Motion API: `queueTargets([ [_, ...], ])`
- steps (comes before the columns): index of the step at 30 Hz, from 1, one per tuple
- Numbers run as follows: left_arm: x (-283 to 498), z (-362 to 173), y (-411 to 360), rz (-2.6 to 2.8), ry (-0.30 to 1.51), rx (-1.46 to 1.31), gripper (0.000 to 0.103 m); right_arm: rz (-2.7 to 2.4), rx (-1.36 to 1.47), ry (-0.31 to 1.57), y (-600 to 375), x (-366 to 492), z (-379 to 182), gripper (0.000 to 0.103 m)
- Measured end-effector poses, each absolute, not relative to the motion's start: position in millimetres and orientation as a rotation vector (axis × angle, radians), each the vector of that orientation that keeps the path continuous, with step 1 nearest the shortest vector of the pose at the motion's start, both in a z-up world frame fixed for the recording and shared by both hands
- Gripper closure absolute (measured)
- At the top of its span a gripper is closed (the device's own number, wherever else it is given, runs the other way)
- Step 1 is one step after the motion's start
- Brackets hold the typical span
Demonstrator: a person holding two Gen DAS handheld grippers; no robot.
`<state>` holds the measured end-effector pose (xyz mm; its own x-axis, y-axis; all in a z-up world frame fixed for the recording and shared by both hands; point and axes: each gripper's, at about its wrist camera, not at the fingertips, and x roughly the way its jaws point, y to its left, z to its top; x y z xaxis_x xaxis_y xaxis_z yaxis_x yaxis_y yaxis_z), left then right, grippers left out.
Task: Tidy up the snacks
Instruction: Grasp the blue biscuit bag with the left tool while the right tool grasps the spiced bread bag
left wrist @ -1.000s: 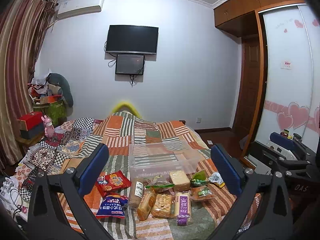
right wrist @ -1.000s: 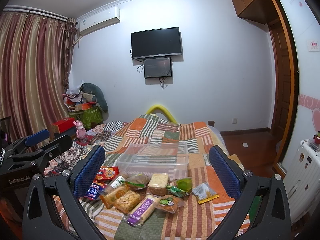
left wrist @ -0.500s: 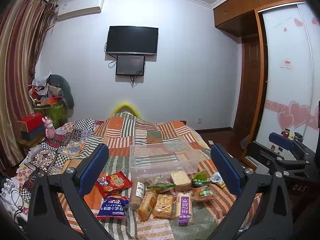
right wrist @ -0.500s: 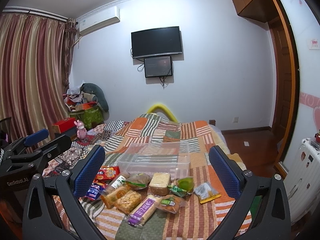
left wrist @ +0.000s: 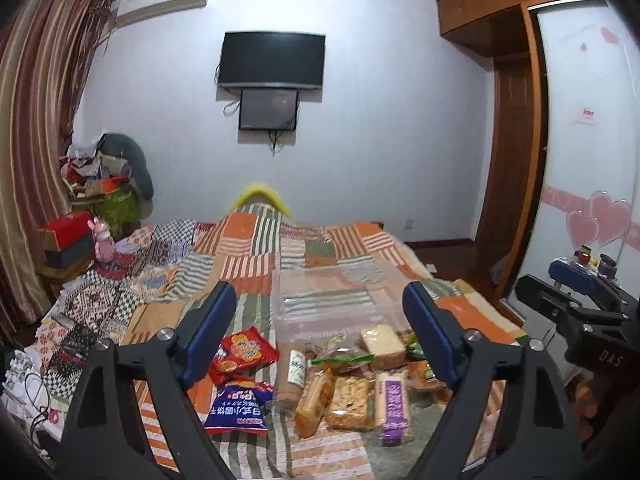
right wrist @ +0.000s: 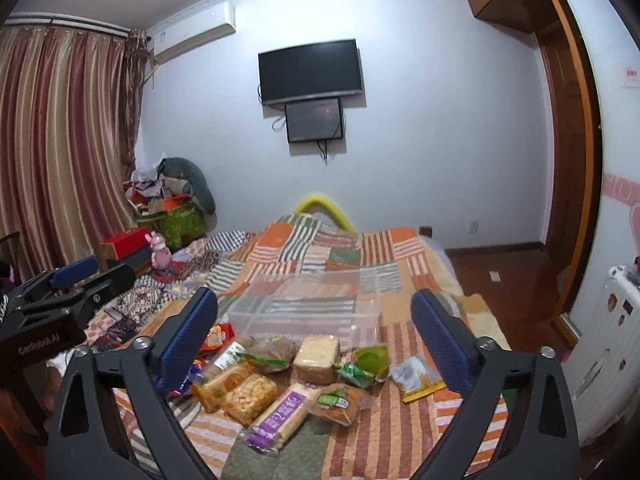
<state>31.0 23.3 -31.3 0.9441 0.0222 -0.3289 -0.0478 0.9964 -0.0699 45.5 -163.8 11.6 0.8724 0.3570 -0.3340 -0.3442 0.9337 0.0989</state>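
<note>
Several packaged snacks lie on the patchwork bed: a red chip bag (left wrist: 242, 350), a blue bag (left wrist: 239, 406), a purple-label bar (left wrist: 391, 404) (right wrist: 282, 414), a pale cake block (left wrist: 382, 340) (right wrist: 316, 358) and a green packet (right wrist: 370, 358). A clear empty plastic bin (left wrist: 324, 300) (right wrist: 308, 310) stands just behind them. My left gripper (left wrist: 320, 334) is open and empty above the snacks. My right gripper (right wrist: 316, 336) is open and empty, also short of them.
The patchwork bedspread (left wrist: 256, 248) runs back to the wall under a TV (left wrist: 271, 60). Boxes and clutter (left wrist: 100, 196) sit at the left by the curtain. A wardrobe (left wrist: 588, 160) and a wooden floor (right wrist: 500, 272) lie to the right.
Both grippers have closed partway, their fingers now nearer together but still open. The views have hardly shifted and the snacks and bin have not moved.
</note>
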Motion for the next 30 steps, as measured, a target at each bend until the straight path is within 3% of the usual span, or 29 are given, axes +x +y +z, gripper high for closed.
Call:
queueTargets([
  [8,62.1,-71.6,62.7,0.037,0.490,-0.031,0.033,0.306,-0.063,0.485,-165.8,68.6,-27.3,0.026],
  [13,81.7,-109.3,98.4,0.019,0.636,-0.121,0.038,0.290,-0.108,0.577,-165.1,80.2,-53.4,0.027],
  [30,137.2,-213.2,135.9,0.007,0.952,-0.205,0.037,0.317,0.013,0.867,-172.0,133.8,-100.0,0.027],
])
